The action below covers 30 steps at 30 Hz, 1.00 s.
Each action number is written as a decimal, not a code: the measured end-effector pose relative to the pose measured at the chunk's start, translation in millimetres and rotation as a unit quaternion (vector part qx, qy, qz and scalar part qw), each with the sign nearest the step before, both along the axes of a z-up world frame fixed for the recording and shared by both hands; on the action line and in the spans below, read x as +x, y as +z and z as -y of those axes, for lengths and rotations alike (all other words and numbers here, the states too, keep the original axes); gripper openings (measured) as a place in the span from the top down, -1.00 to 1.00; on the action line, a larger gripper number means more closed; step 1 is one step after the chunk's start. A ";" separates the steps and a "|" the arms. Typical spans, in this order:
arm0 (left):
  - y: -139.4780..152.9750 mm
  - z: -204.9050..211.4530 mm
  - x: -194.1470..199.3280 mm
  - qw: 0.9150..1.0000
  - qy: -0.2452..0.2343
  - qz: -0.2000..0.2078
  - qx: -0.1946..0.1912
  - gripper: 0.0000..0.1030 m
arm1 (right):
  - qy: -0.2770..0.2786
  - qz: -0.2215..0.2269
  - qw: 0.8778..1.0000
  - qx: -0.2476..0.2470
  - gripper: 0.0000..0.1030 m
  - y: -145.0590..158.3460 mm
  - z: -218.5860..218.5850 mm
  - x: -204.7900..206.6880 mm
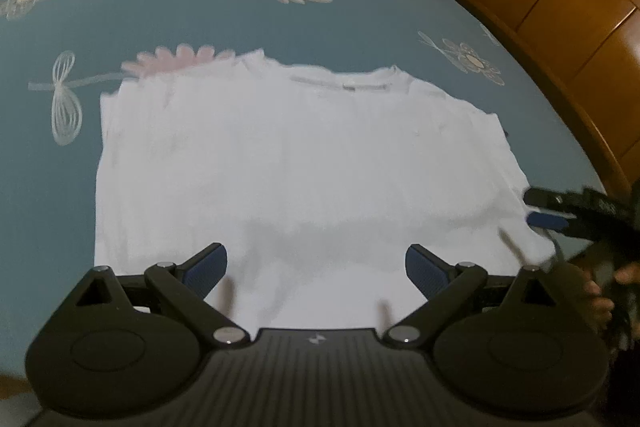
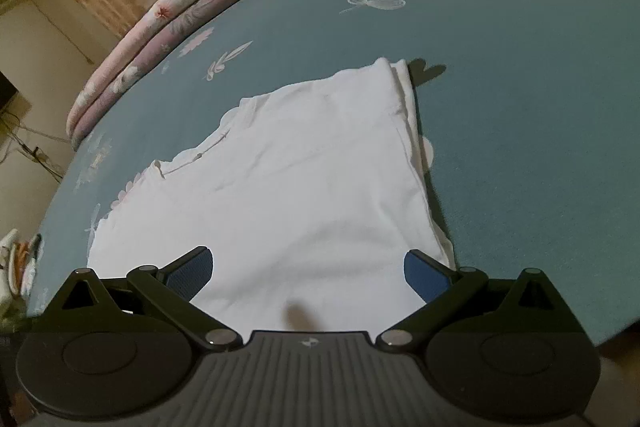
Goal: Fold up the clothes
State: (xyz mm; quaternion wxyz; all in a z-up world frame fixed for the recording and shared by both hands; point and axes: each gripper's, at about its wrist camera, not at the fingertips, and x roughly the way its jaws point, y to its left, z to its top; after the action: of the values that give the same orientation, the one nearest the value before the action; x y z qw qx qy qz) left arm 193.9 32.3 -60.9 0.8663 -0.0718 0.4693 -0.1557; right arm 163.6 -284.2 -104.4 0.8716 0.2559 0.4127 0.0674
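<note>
White shirt (image 1: 288, 163) laid mid-bed (image 1: 200, 7); both grippers (image 1: 316, 269) (image 2: 308, 271) spread, empty (2 hovering); single-layer pinch risks a skewed fold.

The white cotton T-shirt (image 1: 296, 163) lies flat on the blue flower-printed bedsheet (image 1: 168, 3), straight ahead of the left gripper (image 1: 316, 269), collar at its far edge. The right gripper (image 2: 308, 273) has the shirt directly before it too, the shirt's folded side edge ahead to its right. Beyond the shirt, rolled pink floral quilts (image 2: 168, 15) lie along the sheet's far edge. The brown wooden headboard (image 1: 560, 11) stands right of the left gripper.
</note>
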 end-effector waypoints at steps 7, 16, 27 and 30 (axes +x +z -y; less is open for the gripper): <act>-0.6 27.4 36.2 1.000 -0.017 0.012 0.021 -0.86 | 0.038 0.027 0.998 -0.039 -1.00 16.6 -21.8 17.1; -36.5 28.7 48.5 0.998 -0.001 -0.014 0.055 -0.90 | 0.063 0.031 0.993 -0.092 -1.00 13.8 -37.1 51.8; -40.9 12.2 49.8 1.000 0.002 -0.005 0.007 -0.99 | 0.052 0.019 0.996 -0.064 -1.00 -8.9 -25.8 52.4; -41.4 10.6 48.6 1.000 -0.002 0.000 0.002 -0.99 | 0.041 0.025 0.997 -0.053 -1.00 -11.2 -24.6 49.7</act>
State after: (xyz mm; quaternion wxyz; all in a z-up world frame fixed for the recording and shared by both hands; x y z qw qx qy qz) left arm 242.5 21.7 -102.3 0.8659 -0.0691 0.4700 -0.1567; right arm 213.3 -259.7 -115.6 0.8903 0.1908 0.4043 0.0872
